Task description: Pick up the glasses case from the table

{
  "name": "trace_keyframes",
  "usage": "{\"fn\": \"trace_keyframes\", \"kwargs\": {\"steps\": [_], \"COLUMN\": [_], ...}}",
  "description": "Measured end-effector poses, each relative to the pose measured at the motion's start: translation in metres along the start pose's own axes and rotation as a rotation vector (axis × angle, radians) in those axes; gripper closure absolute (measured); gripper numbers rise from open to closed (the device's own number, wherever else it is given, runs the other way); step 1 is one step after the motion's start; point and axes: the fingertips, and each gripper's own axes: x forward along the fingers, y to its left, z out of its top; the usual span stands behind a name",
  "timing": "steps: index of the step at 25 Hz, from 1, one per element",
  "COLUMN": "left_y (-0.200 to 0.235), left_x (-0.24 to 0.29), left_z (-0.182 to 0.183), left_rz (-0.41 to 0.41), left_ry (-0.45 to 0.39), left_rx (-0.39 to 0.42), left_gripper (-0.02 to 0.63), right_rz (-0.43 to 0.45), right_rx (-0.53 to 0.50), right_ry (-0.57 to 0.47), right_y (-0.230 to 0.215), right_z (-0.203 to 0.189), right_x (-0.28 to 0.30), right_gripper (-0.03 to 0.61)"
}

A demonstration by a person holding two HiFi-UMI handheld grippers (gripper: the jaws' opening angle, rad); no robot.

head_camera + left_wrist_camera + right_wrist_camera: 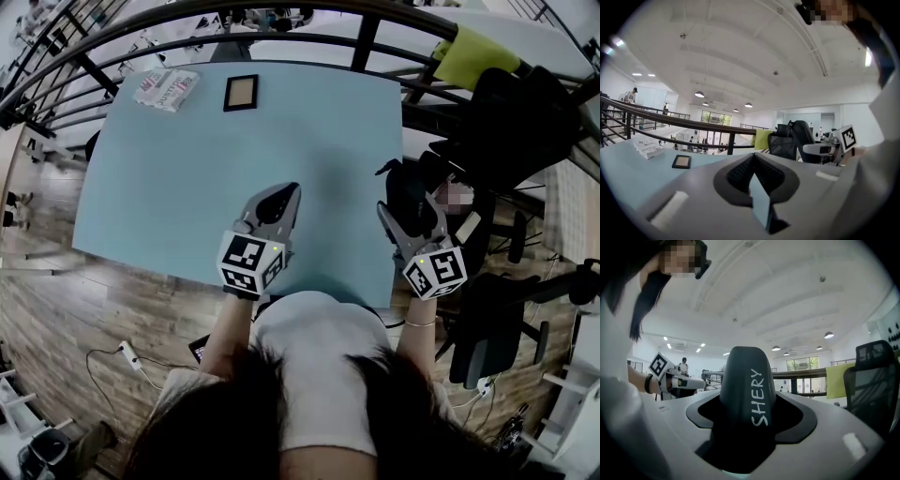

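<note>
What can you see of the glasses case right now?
The glasses case is dark, matte and hard-looking, with a rounded end and white lettering SHERY along its side. No seam or hinge shows. It lies lengthwise between the jaws of the right claw, which grip both sides. Its rounded end sticks out past them, roughly level. Only the claw touches it, and its near end is hidden.

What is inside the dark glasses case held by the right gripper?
Only the outside shows: the glasses case, dark with white letters SHERY, clamped in the right gripper. It looks closed, so its inside is covered and cannot be seen.
</note>
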Motion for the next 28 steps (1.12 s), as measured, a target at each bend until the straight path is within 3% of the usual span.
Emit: {"fn": "trace_keyframes", "kwargs": {"steps": [5, 11, 28], "left_y": [-0.002, 0.005, 0.023], "left_x": [0.0, -0.004, -0.016], "left_z": [0.004, 0.005, 0.002], "left_rz": [0.002, 0.021, 0.063], "left_ry": [-0.012, -0.021, -0.016], "left_rx": [-0.002, -0.015, -0.034], "left_gripper": [0.557, 0.557, 0.557], "right_rz": [-0.013, -0.034, -0.024], "right_rx": [0.146, 0.239, 0.218], "right_ry": [-0.063, -0.12, -0.069], "right_y": [-0.002, 0.002, 0.011], "right_z": [0.01, 0.019, 0.005], "right_x": [-0.007, -0.008, 0.01], "right_gripper": [0.25, 0.249, 0.249]}}
